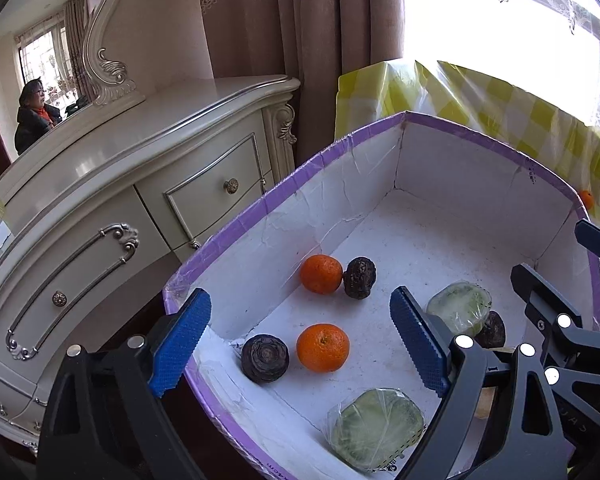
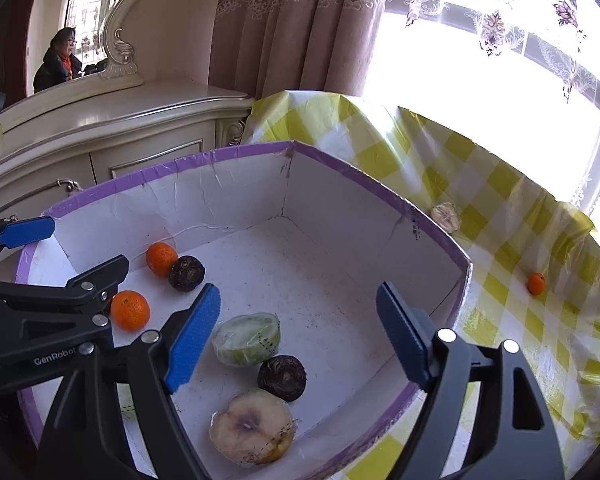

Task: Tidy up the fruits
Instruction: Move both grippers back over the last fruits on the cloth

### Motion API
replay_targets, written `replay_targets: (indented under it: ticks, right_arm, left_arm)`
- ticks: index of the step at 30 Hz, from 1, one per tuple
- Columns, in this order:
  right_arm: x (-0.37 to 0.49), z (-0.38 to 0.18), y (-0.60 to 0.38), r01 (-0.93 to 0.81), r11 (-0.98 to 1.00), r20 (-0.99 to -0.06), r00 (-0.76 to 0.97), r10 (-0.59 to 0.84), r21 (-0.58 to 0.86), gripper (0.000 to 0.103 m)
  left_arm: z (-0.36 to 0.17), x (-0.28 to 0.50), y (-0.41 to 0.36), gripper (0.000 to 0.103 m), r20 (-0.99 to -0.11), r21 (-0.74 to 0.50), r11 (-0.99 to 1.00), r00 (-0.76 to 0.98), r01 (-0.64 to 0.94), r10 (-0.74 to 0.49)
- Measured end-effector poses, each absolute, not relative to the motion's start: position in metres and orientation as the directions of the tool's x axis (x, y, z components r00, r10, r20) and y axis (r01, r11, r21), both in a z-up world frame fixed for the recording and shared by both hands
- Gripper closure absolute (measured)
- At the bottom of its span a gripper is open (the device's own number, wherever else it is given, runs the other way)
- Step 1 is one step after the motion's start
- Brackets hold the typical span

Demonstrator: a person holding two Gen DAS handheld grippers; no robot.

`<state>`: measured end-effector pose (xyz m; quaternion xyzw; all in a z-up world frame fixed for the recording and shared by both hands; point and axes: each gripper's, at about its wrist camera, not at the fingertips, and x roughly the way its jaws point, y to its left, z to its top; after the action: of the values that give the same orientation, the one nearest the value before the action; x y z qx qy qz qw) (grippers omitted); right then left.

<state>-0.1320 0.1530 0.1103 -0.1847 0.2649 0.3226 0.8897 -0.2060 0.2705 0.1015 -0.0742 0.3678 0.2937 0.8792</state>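
Observation:
A white box with a purple rim (image 1: 260,208) (image 2: 380,194) holds the fruit. Inside lie two oranges (image 1: 323,347) (image 1: 321,274), dark round fruits (image 1: 265,358) (image 1: 359,277) (image 2: 282,377), film-wrapped green halves (image 1: 376,428) (image 2: 246,339) and a wrapped pale apple half (image 2: 252,426). My left gripper (image 1: 300,295) hovers open over the box's left side, above the near orange, with nothing between its pads. My right gripper (image 2: 299,289) is open above the right side, over the green half and dark fruit, holding nothing.
The box sits on a table with a yellow-checked cloth (image 2: 500,320). A small orange (image 2: 536,283) and a pale cut fruit (image 2: 446,217) lie on the cloth outside the box. A cream dresser (image 1: 140,200) stands left; its mirror shows a person (image 1: 34,116).

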Motion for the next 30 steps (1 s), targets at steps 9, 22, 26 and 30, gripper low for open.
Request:
replay_targets:
  ticks: [9, 22, 26, 30]
  right_arm:
    - [-0.135, 0.151, 0.104, -0.535, 0.84, -0.383, 0.798, 0.465, -0.095, 0.011]
    - [-0.114, 0.168, 0.016, -0.395, 0.919, -0.343, 0.863, 0.371, -0.001, 0.008]
    - [-0.108, 0.167, -0.015, -0.352, 0.936, -0.339, 0.878, 0.338, 0.019, 0.007]
    - [-0.1, 0.163, -0.05, -0.305, 0.951, -0.341, 0.891, 0.3, 0.039, 0.007]
  left_arm:
    - [0.142, -0.222, 0.242, 0.015, -0.518, 0.106, 0.791, 0.646, -0.603, 0.561]
    - [0.189, -0.204, 0.154, 0.015, -0.383, 0.148, 0.861, 0.774, -0.487, 0.504]
    - [0.192, -0.189, 0.118, 0.015, -0.37, 0.163, 0.886, 0.806, -0.434, 0.463]
    - [0.191, -0.172, 0.084, 0.015, -0.372, 0.166, 0.908, 0.828, -0.385, 0.419]
